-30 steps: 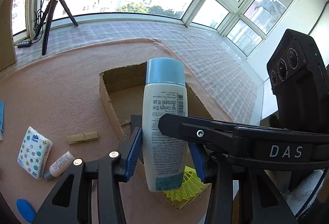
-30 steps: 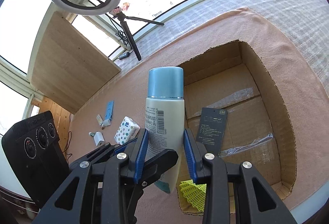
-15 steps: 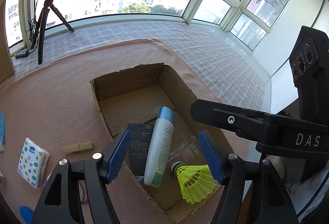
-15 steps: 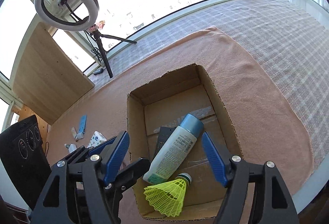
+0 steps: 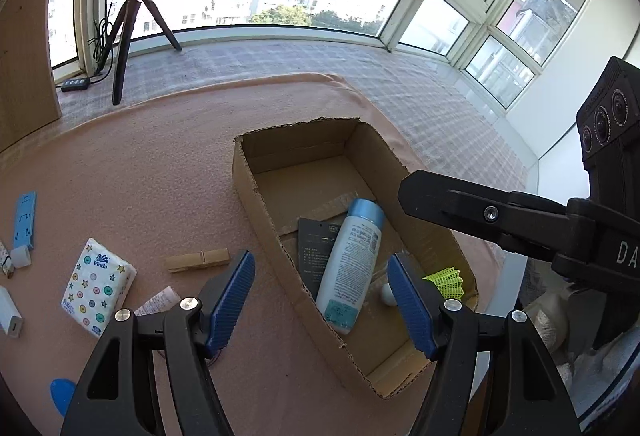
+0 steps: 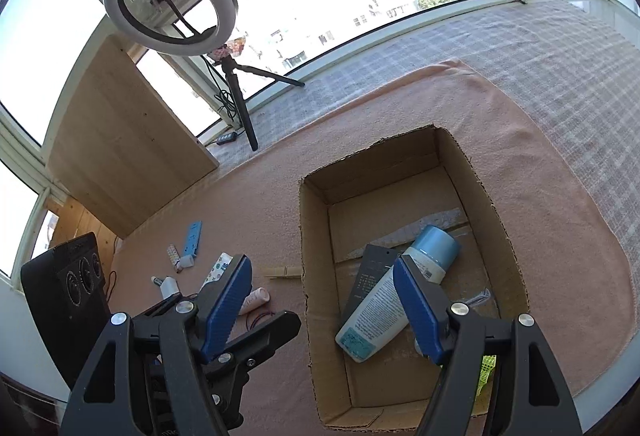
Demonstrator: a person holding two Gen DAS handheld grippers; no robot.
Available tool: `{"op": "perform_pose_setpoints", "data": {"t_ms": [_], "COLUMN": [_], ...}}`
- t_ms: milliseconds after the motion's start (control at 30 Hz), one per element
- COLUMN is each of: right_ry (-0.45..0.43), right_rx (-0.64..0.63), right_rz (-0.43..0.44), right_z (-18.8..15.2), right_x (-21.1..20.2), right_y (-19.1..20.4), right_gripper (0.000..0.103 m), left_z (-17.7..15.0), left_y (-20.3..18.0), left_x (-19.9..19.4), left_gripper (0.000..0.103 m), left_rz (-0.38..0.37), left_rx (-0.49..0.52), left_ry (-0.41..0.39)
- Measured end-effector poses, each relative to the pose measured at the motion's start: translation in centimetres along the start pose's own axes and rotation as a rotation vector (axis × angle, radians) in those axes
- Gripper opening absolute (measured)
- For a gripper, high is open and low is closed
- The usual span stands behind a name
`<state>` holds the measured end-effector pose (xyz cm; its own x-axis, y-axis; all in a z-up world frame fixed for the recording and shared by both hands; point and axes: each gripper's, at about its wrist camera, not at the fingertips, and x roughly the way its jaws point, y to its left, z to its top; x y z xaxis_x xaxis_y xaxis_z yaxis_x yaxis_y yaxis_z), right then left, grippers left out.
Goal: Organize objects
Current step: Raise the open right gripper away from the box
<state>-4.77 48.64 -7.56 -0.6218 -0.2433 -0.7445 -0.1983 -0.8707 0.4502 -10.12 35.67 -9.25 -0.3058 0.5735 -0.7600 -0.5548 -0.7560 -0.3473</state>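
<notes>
An open cardboard box [image 5: 256, 196] [image 6: 314, 276] sits on the pink cloth. Inside it lie a white bottle with a blue cap [image 5: 348, 260] [image 6: 384, 304], a black card [image 5: 314, 248] [image 6: 366, 276] and a yellow shuttlecock [image 5: 446, 282] [image 6: 486, 372]. My left gripper [image 5: 322, 296] is open and empty above the box's near left wall. My right gripper [image 6: 324, 312] is open and empty above the box's left wall. A wooden clothespin [image 5: 198, 260] [image 6: 284, 271], a tissue pack [image 5: 98, 286] [image 6: 218, 268] and a small pink tube [image 5: 158, 304] [image 6: 254, 300] lie left of the box.
A blue strip [image 5: 25, 220] [image 6: 191, 238], a white charger [image 5: 10, 314] [image 6: 168, 286] and a blue disc [image 5: 62, 392] lie at the far left. A ring light on a tripod [image 6: 172, 0] and a wooden board [image 6: 120, 140] stand at the back.
Both grippers held the bottle upright over the box, then opened. The bottle dropped and now lies in the box. Both grippers have pulled back and up.
</notes>
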Motion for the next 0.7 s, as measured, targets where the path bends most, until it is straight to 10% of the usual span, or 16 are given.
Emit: {"op": "perform_pose_setpoints", "data": {"t_ms": [700], "right_ry": [0.192], "right_rx": [-0.084], "right_rz": [0.129], "right_z": [-2.5], "right_x": [6.3], "right_y": [8.3], "right_gripper": [0.070], "left_z": [-7.6], "left_y": [15.7], "left_x": [-7.8], "left_gripper": [0.072], "left_rz": [0.188], "left_rx": [-0.214], "left_ry": [0.017]}}
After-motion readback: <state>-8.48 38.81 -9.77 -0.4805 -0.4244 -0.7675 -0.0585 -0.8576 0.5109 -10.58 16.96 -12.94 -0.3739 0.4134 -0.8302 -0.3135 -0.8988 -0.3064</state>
